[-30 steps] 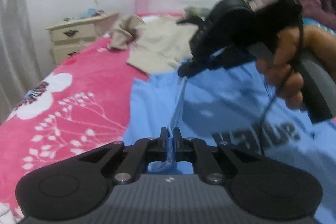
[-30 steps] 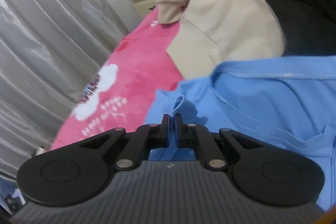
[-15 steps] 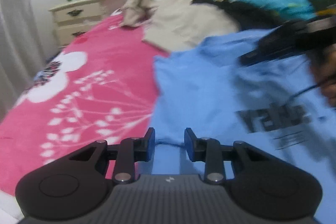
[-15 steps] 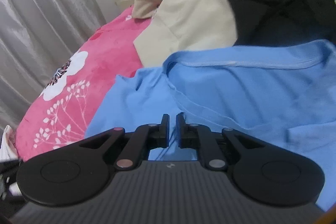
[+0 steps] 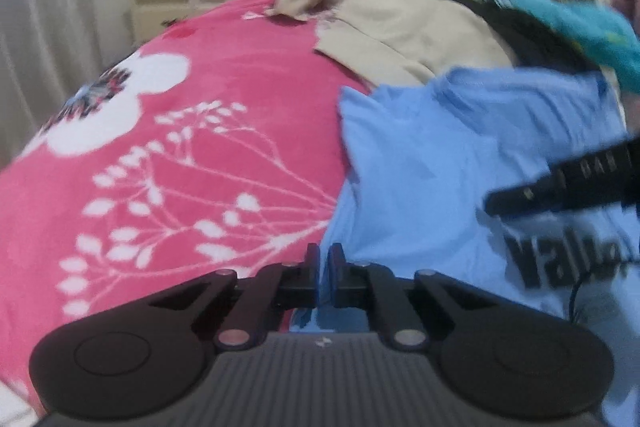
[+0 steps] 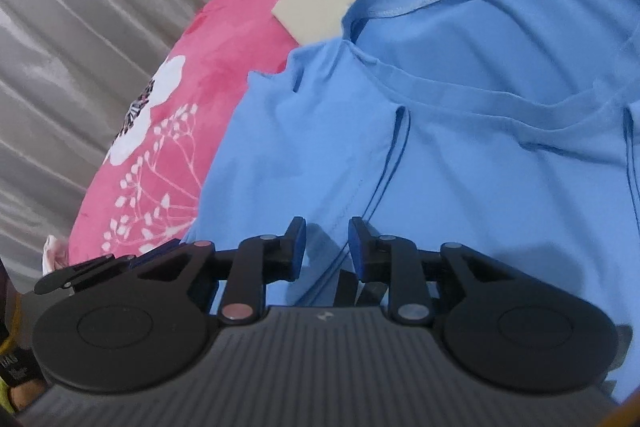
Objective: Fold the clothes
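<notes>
Pink bed (image 5: 208, 131) carries a blue shirt (image 5: 420, 163). Left gripper (image 5: 324, 267) has fingers pressed together at the shirt's edge. Right gripper (image 6: 326, 243) is opening, fingers spread over the shirt.

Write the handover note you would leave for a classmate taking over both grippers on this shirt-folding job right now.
Left gripper: shut at the blue T-shirt's near edge; whether it pinches cloth is unclear.
Right gripper: jaws opening, nothing gripped, over the shirt near its collar.
Shirt lies spread on the pink blanket, no fold visible.
Beige garment and others wait behind, unfolded.
Left: fold all.
</notes>
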### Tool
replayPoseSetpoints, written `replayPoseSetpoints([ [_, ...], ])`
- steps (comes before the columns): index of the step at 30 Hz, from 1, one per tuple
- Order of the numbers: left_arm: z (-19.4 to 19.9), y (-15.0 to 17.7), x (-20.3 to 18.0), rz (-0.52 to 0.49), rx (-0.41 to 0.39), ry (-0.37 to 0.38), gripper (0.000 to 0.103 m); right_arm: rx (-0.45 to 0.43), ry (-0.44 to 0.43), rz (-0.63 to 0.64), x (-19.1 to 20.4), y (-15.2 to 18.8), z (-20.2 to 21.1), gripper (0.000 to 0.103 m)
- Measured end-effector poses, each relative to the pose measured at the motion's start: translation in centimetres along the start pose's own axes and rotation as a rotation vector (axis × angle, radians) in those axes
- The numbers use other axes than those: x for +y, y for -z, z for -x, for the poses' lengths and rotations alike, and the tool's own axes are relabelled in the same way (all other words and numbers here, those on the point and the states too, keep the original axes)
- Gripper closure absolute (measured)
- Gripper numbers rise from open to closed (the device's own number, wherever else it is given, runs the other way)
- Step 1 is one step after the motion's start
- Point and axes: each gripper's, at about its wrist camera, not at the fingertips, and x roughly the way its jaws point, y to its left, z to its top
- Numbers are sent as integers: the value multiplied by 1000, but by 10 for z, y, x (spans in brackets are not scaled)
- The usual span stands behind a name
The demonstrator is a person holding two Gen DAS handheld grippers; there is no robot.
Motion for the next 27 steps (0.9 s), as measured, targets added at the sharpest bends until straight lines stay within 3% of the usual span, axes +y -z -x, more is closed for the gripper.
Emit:
replayPoseSetpoints([
  [5, -2, 0, 23, 155, 23, 73, 98, -35, 43, 31, 4, 1, 15, 80],
  [9, -9, 3, 43, 321, 45, 146, 98, -44, 27, 14, 6, -3, 16, 80],
  [13, -12, 6, 56, 413, 52, 192, 98, -97, -1, 63, 18, 4, 22, 80],
  [17, -15, 9, 63, 474, 53, 218, 98, -65, -33, 217, 39, 20, 10, 81],
  [21, -17, 11, 68, 518, 53, 236, 98, -7, 17, 334, 37, 37, -9, 82],
  [27, -15, 11, 62, 462, 30, 213, 97, 130, 60, 413, 44, 33, 7, 82],
])
